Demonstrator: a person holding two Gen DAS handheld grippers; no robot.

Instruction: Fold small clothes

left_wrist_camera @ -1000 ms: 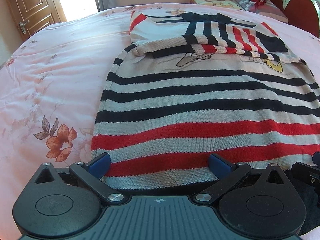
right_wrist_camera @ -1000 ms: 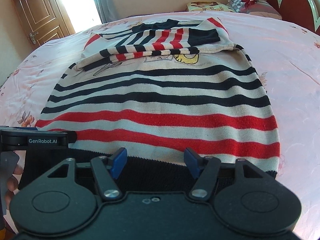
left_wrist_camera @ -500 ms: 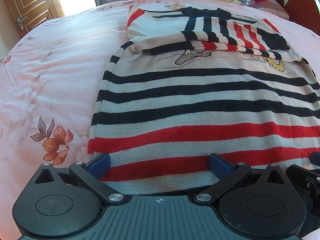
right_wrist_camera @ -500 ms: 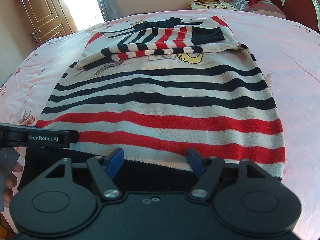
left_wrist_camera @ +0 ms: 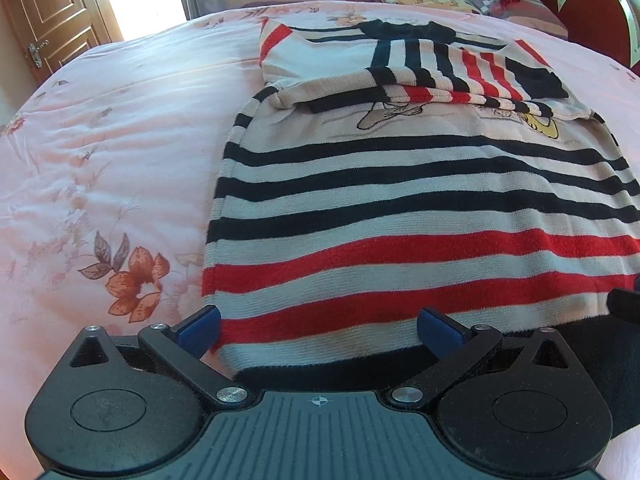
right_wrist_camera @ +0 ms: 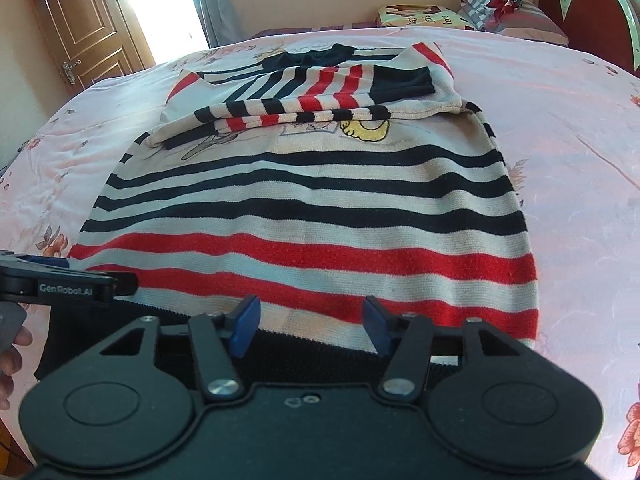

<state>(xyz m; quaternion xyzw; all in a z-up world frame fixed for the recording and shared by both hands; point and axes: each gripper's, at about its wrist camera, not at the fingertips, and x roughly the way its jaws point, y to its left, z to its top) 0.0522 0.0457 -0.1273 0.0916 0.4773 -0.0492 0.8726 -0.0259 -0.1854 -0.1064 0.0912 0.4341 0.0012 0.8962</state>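
Note:
A small knitted sweater (left_wrist_camera: 400,208) with black and red stripes on cream lies flat on the pink bed, both sleeves folded across its chest at the far end. It also shows in the right wrist view (right_wrist_camera: 312,208). My left gripper (left_wrist_camera: 318,326) is open, its blue pads standing over the near left part of the hem. My right gripper (right_wrist_camera: 310,320) is open over the near black hem, right of centre. The left gripper's body (right_wrist_camera: 68,282) shows at the left edge of the right wrist view.
The sweater lies on a pink floral bedspread (left_wrist_camera: 100,152). Pillows (right_wrist_camera: 424,16) and a red headboard (right_wrist_camera: 592,20) are at the far right. A wooden door (right_wrist_camera: 80,28) stands at the far left.
Both grippers have moved slightly forward and down toward the sweater's hem. The right gripper's pads have spread a little wider. The sweater has not moved.

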